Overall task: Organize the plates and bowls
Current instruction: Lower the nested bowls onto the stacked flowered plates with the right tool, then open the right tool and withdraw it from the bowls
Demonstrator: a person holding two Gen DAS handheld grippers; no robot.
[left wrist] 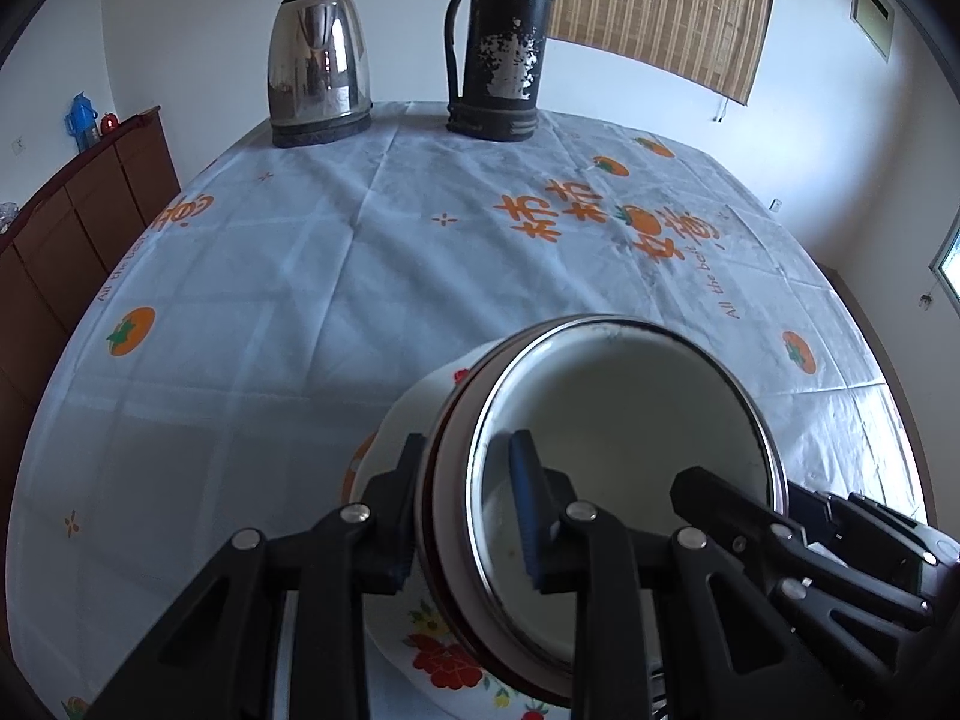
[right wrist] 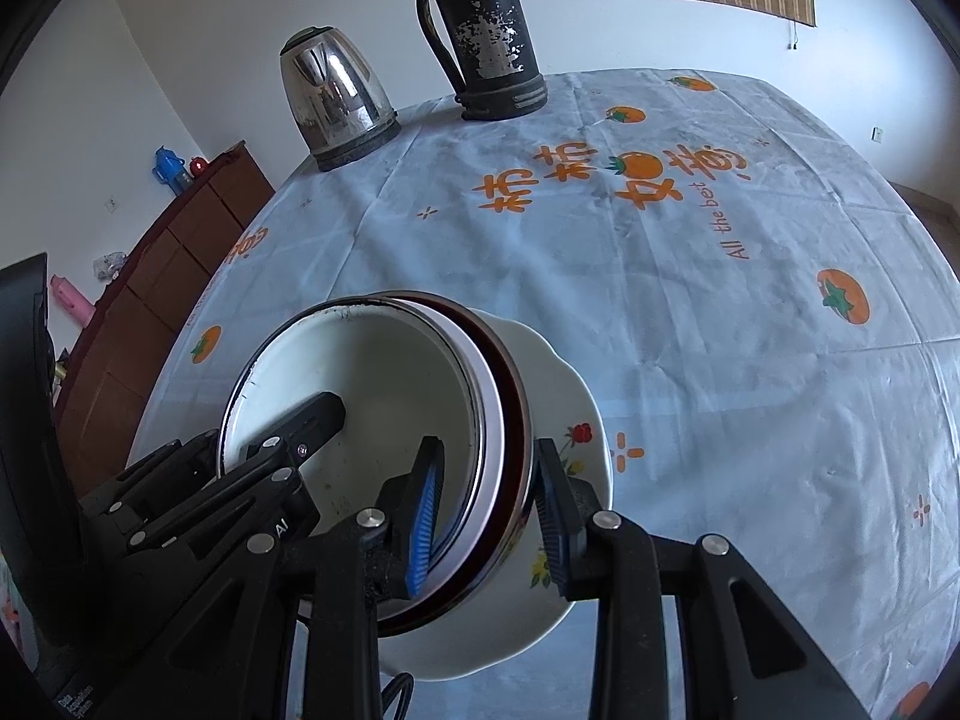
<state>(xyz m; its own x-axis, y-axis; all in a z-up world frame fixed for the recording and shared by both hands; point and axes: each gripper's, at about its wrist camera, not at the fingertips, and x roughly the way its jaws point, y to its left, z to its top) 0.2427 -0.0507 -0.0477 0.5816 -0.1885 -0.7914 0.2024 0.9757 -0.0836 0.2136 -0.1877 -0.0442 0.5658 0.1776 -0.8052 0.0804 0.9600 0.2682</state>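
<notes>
White enamel bowl [left wrist: 624, 420], dark-rimmed, nested in a maroon bowl [right wrist: 521, 420] on a flowered scalloped ceramic plate [right wrist: 576, 420], the stack tilted above the cloth-covered worktop [left wrist: 300, 300]. Left gripper [left wrist: 462, 516] and right gripper [right wrist: 489, 510] each clamp opposite rims. Judgement: lower both evenly; glazed surfaces slip.

The left gripper [left wrist: 465, 513] clamps its jaws on the near-left rim of a stack of bowls [left wrist: 618, 414] — tilted over a flowered plate [left wrist: 414, 414]. Far across the tabletop [left wrist: 300, 276] stand a steel kettle [left wrist: 318, 66] and a black thermos [left wrist: 498, 42].
</notes>
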